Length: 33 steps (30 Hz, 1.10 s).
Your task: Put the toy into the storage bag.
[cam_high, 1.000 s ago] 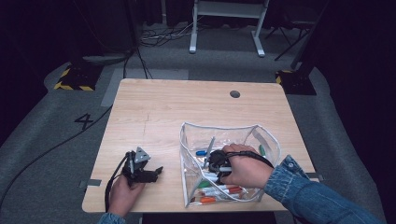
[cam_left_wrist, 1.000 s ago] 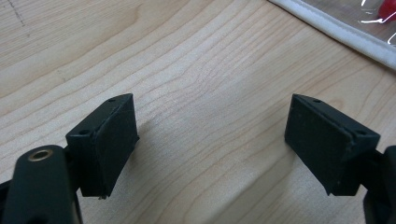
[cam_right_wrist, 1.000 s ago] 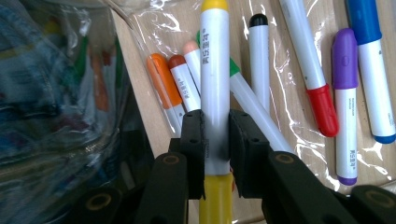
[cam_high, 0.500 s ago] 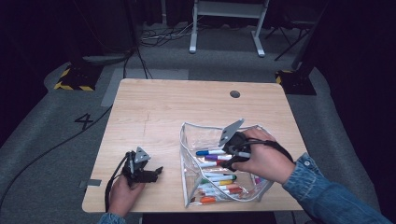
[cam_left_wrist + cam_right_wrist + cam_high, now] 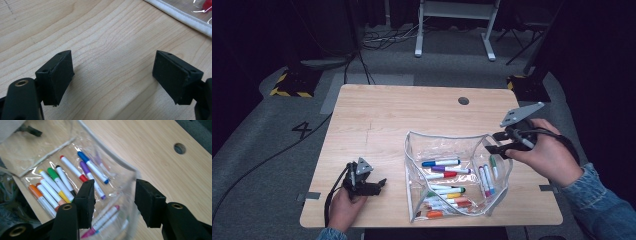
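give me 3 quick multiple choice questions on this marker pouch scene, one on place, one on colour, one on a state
1. Where does the clear pouch lie on the table?
A. far left corner
B. near edge, right of middle
C. over the round hole

2. What colour is the cap of the marker farthest from the person in the pouch's left group?
A. blue
B. yellow
C. black

3. How do the jaws of the left hand-held gripper stand?
A. shut on a marker
B. shut on the pouch rim
C. open, with bare wood between them

Answers:
1 B: the high view shows it close to the near edge, right of middle.
2 A: its tip is blue.
3 C: the left gripper view shows a wide gap holding nothing.
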Available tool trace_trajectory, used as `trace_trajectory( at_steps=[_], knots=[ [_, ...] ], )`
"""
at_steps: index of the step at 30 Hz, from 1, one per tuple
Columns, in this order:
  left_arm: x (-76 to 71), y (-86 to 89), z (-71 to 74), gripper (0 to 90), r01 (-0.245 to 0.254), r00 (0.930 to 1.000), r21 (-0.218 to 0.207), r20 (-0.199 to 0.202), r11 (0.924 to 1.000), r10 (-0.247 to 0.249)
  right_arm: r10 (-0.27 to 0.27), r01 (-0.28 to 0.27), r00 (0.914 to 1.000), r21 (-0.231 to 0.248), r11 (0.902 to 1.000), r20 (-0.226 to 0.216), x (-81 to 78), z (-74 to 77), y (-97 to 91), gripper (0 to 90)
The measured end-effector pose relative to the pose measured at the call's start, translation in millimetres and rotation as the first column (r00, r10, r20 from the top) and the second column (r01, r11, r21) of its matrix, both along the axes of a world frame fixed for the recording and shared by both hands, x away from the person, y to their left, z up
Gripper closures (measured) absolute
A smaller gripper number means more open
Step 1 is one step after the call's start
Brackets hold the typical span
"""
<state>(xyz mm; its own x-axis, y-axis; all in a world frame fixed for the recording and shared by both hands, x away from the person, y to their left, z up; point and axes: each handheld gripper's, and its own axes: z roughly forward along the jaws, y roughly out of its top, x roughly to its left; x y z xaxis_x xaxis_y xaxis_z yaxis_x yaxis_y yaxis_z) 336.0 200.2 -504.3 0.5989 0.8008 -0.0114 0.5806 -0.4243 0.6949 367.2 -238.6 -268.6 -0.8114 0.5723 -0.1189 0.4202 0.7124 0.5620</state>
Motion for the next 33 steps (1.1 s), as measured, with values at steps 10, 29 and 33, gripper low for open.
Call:
trace_trajectory(
  at_steps=[10,29,33],
  knots=[
    [0.0,0.0,0.0,17.4,0.000,1.0000,0.000,0.000,1.0000,0.000,-0.181,0.181,0.9833,0.030,0.9830,-0.022,17.0,-11.8,-63.4,52.5],
    [0.0,0.0,0.0,17.4,0.000,1.0000,0.000,0.000,1.0000,0.000,-0.313,0.330,0.9172,0.030,0.9434,-0.246,48.9,-143.1,-91.8,50.9],
    [0.0,0.0,0.0,17.4,0.000,1.0000,0.001,0.000,1.0000,0.000,-0.299,0.323,0.9092,0.036,0.9459,-0.289,45.7,-167.4,-85.8,50.7]
  ],
)
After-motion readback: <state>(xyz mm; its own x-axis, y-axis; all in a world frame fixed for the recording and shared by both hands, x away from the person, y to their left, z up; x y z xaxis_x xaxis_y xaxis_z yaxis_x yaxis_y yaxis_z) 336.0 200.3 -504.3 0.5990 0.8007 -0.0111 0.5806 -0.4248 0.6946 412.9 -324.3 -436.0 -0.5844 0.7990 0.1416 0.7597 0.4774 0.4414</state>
